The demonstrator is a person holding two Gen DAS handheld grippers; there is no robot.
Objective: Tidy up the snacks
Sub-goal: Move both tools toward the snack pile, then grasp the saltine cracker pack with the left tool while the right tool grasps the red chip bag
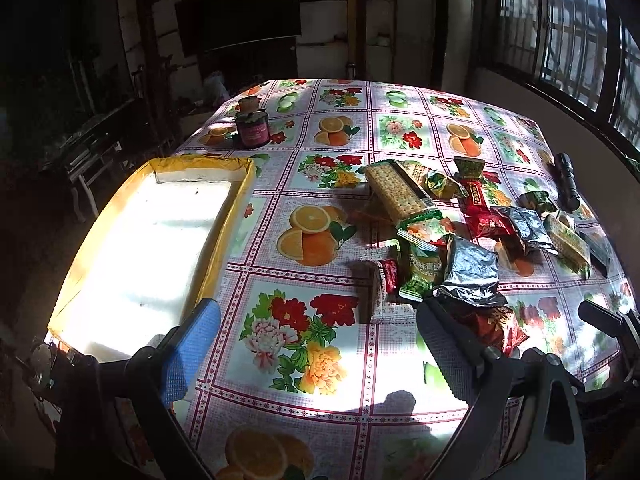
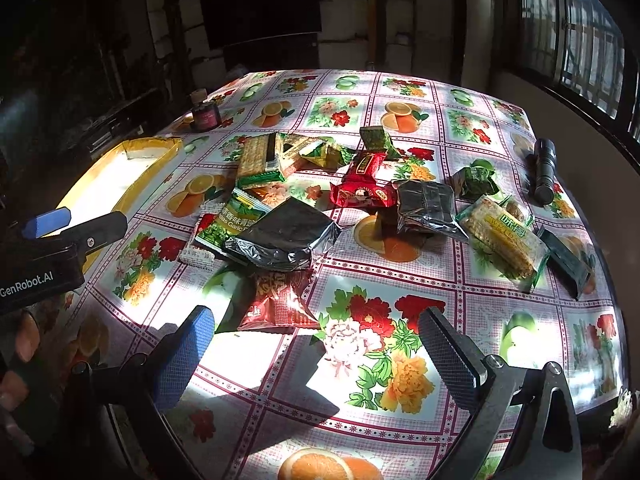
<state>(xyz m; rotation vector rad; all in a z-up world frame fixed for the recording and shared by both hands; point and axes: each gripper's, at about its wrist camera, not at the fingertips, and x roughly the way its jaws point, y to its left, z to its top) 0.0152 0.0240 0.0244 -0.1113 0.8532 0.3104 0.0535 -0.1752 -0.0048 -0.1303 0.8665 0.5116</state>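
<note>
Tabletop (image 2: 460, 320) under a fruit-and-flower patterned cloth, yellow-rimmed white tray (image 1: 236, 200) at the left edge, dark jar (image 1: 252, 130) beyond it, pile of snack packets (image 2: 320, 208) at centre, black flashlight (image 2: 543, 170) far right

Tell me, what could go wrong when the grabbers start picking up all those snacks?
1. The snacks lie heaped: the silver foil packet rests on the green pea packet, so lifting one could drag the other along.
2. The flashlight lies near the table's right edge; a nudge might roll it off.
3. Both the left hand-held gripper and the right hand-held gripper are open, and glare on the yellow-rimmed tray may make aiming harder.
</note>
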